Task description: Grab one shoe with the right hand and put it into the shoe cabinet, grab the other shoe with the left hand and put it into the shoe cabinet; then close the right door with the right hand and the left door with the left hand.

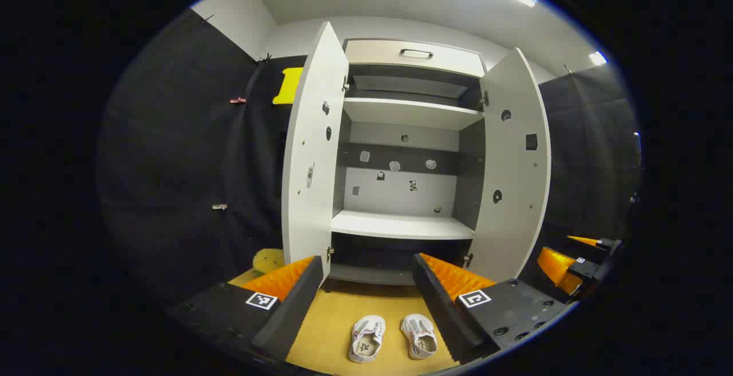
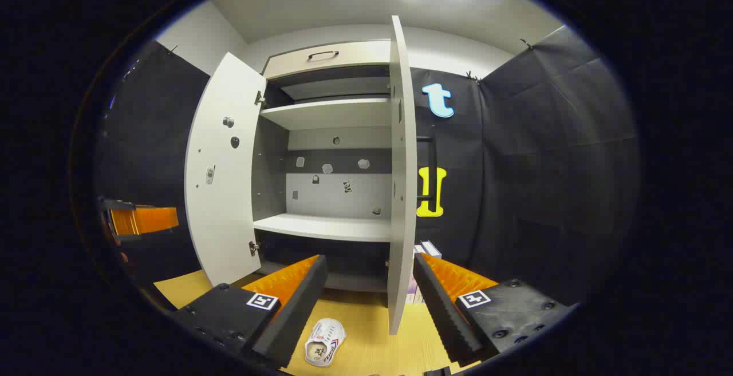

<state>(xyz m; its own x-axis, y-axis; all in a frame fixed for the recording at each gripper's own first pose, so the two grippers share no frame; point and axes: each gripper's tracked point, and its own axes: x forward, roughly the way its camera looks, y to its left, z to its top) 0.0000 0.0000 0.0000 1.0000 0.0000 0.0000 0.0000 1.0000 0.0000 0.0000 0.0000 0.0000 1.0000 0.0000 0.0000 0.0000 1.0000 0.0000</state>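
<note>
In the left gripper view my left gripper [image 1: 366,296] hung with its fingers spread wide and nothing between them. Just beyond them, on the wooden floor [image 1: 326,330], the two white shoes sat side by side: the left shoe [image 1: 366,339] and the right shoe [image 1: 420,336], close together but apart, both outside the cabinet. In the right gripper view my right gripper [image 2: 369,299] was likewise spread and empty, with one white shoe [image 2: 324,341] on the floor between its fingers, low in the view; I could not tell which of the pair it was. At the right edge of the left gripper view I saw the other gripper [image 1: 572,261] well off to the side. Farther on stood the shoe cabinet [image 1: 404,224], both doors swung open: the left door [image 1: 312,158] and the right door [image 1: 515,164]. Its lower shelf [image 1: 401,226] was bare of shoes. A drawer [image 1: 415,55] with a dark handle sat at the top. A small box [image 2: 426,250] stood beside the cabinet's right door.
</note>
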